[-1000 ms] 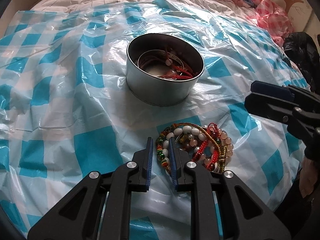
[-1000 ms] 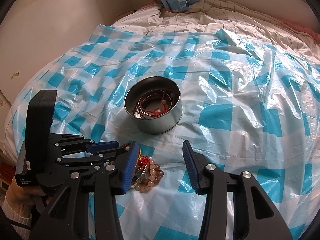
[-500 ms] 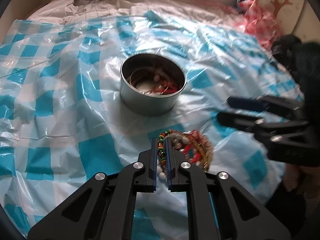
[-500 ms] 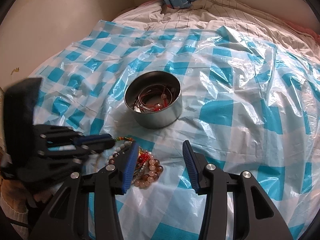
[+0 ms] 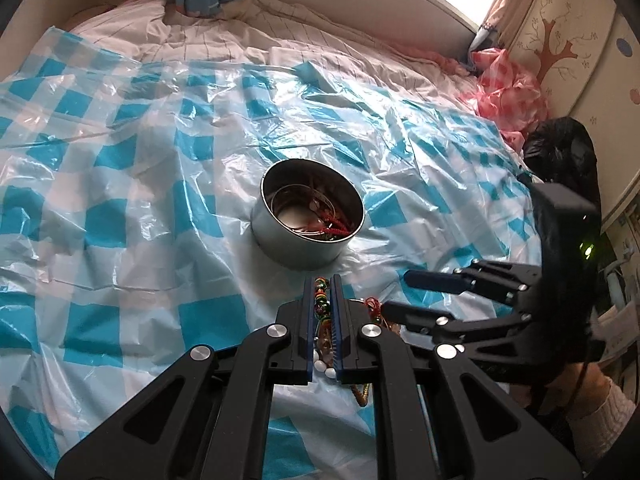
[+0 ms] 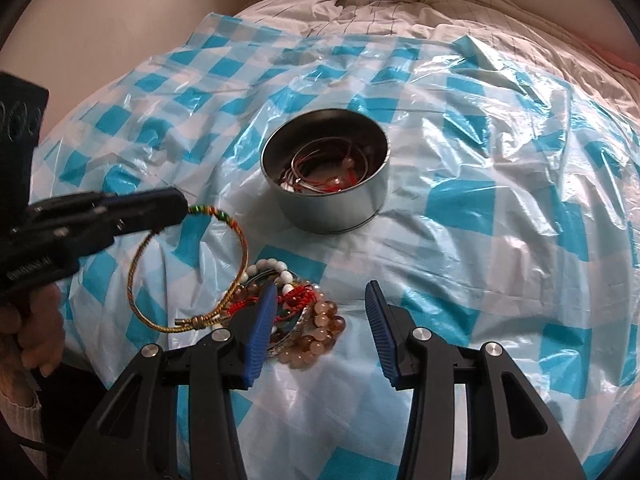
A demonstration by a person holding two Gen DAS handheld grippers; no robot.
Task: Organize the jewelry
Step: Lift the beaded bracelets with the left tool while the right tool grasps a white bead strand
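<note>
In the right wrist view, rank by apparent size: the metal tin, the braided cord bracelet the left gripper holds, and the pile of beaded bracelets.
1. Metal tin, largest.
2-3. Braided cord bracelet and the pile of beaded bracelets look too alike to rank: the bracelet's hoop is a thin open ring, and the right gripper's finger hides part of the pile.

A blue-checked plastic sheet (image 5: 168,216) is lying crumpled over my bed (image 5: 224,40); a pink bag (image 5: 506,88) is sitting by the wall.

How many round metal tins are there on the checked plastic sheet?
1. The round metal tin stands open in the middle of the checked plastic sheet, beyond the pile of bracelets, with some jewelry already inside. No other tin shows in either view.
</note>
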